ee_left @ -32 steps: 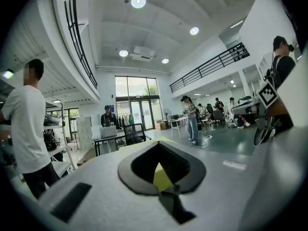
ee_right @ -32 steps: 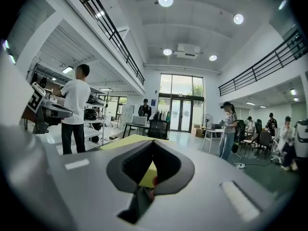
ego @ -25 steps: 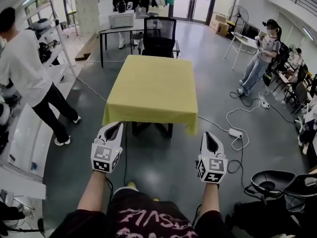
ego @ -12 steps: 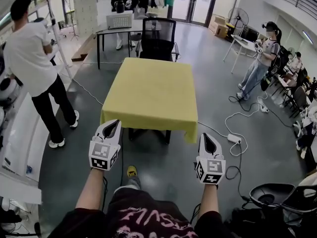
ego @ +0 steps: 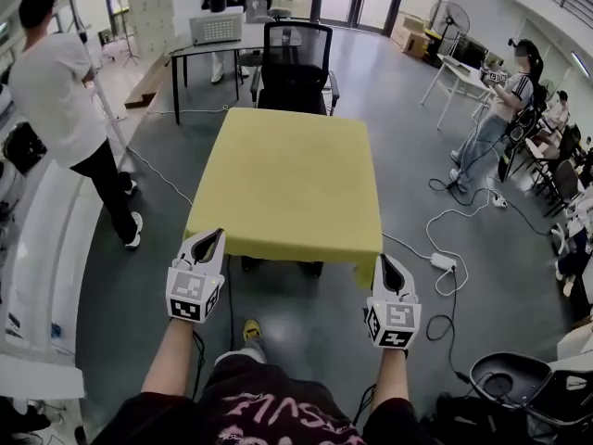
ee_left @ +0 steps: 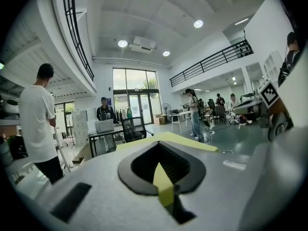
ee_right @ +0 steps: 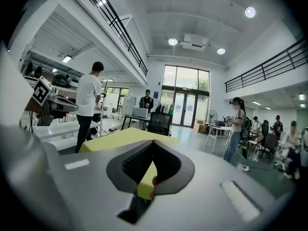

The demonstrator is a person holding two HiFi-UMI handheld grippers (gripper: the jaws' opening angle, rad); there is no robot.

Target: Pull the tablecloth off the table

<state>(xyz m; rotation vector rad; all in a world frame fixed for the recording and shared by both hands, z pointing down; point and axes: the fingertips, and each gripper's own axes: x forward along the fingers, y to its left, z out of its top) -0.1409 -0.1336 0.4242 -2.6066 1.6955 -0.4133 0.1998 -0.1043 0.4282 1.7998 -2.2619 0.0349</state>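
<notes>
Both hands advanced: left gripper (ego: pixel 211 238) and right gripper (ego: pixel 387 263) now at near corners of square yellow fabric tablecloth (ego: pixel 287 174), frame centre, still fully draped over counter (ego: pixel 317 269). Fingers (ee_left: pixel 86 177) pressed together, empty; hem contact unclear, probably none. Grasp not begun — must open first.
</notes>
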